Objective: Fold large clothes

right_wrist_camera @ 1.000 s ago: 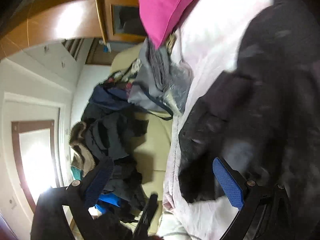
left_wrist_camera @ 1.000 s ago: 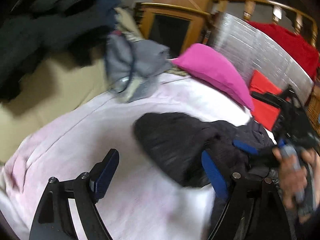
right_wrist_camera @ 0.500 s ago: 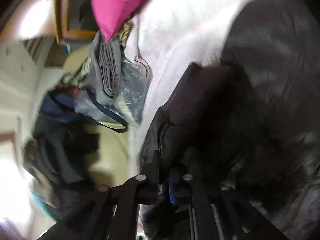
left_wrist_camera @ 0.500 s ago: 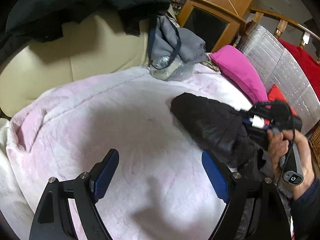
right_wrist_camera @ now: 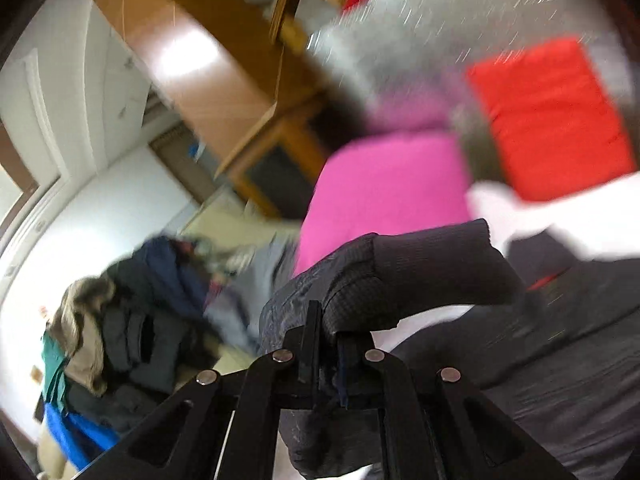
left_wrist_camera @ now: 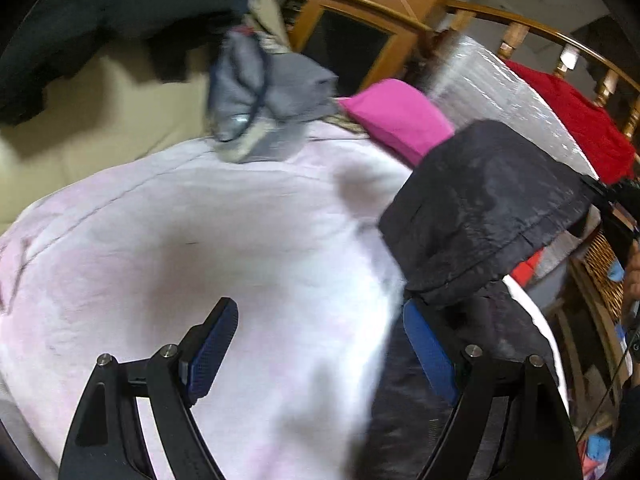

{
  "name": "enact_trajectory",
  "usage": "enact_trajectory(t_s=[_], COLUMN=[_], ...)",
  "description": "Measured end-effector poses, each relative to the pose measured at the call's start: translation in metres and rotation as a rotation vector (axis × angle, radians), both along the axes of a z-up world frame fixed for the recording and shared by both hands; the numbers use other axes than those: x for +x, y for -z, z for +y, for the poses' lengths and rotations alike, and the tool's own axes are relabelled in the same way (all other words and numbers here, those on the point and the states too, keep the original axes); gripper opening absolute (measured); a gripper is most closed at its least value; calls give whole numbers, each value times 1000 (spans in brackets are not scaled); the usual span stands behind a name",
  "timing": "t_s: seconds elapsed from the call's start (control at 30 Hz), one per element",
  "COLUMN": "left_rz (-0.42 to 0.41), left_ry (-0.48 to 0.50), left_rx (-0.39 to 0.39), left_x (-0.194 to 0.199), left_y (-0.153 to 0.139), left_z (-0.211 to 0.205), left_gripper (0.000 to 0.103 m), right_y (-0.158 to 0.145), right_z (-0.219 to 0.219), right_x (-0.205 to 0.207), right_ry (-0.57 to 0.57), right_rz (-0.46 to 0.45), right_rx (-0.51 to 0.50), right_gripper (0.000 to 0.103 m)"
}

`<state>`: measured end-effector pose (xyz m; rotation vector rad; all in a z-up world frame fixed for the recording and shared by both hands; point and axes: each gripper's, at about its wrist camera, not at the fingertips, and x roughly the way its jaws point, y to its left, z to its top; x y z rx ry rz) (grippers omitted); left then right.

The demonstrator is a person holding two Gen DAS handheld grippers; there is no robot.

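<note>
**No readable text**

Neither view shows any legible writing, label, brand, number or sign. Motion blur smears most surfaces, and the sharper ones, the black garment (left_wrist_camera: 480, 208) and the pink bed cover (left_wrist_camera: 200, 240), carry nothing that can be read.

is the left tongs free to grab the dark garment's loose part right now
Probably yes. The left tongs stand open and empty over the pink blanket, and the dark garment, lifted by the right tongs, hangs beside the right-hand finger with nothing between.
</note>
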<state>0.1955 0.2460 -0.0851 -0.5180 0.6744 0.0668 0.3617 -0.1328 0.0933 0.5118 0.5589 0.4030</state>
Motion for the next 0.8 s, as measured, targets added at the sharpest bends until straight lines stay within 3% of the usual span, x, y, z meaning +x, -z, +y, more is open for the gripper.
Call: enact_trajectory(t_s=[0.17, 0.4, 0.5, 0.63, 0.8], left_rz=[5, 134, 104, 132, 221], left_ry=[111, 175, 209, 322, 276], left_rx=[-22, -93, 54, 237, 383], left_x=[39, 106, 96, 89, 114], left_y=[-10, 9, 9, 20, 34], left_z=[-46, -85, -119, -165, -182], left_gripper=[85, 86, 86, 86, 85], right_y=[6, 74, 95, 92, 74], right_z=[-72, -126, -140, -148, -141], right_x=[-19, -24, -20, -20, -32], right_ry=[126, 226, 244, 237, 225], right_rz=[-3, 105, 145, 132, 94], right_rx=[-80, -135, -103, -88, -79], right_gripper=[7, 7, 7, 7, 7])
